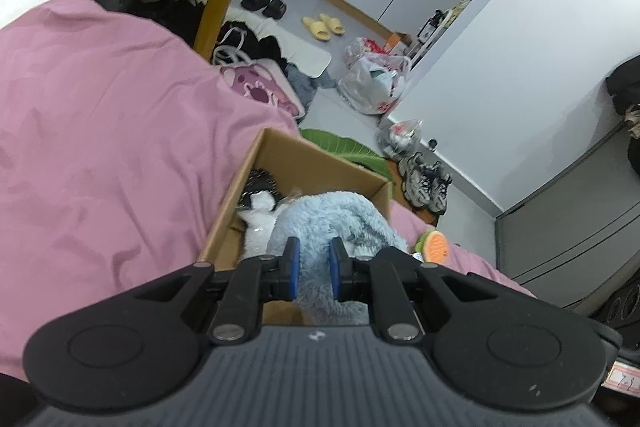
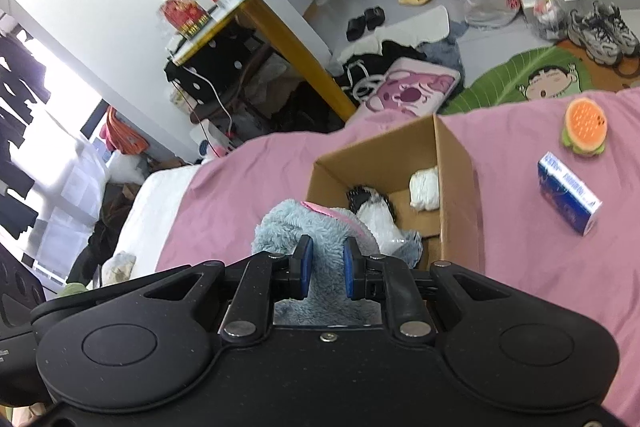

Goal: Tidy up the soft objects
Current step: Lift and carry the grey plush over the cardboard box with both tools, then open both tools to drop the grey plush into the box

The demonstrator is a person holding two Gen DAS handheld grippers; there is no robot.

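An open cardboard box [image 1: 276, 155] [image 2: 456, 163] stands on a pink bedspread [image 1: 100, 147] [image 2: 520, 267]. A fluffy light-blue plush [image 1: 332, 223] [image 2: 288, 223] hangs over the box's near edge. My left gripper [image 1: 313, 253] is shut on one part of it, and my right gripper [image 2: 325, 251] is shut on another part. Inside the box lie a black-and-white plush [image 1: 260, 201] [image 2: 370, 205] and a white rolled cloth [image 2: 424, 189]. A burger-shaped plush [image 1: 434, 247] [image 2: 585, 127] lies on the bedspread beside the box.
A blue-and-white tissue pack [image 2: 568, 193] lies on the bedspread right of the box. Past the bed's edge are a pink cartoon bag [image 1: 260, 87] [image 2: 412, 89], a green leaf rug [image 2: 520, 75], sneakers [image 1: 428, 183], slippers, plastic bags and a yellow-legged table [image 2: 288, 39].
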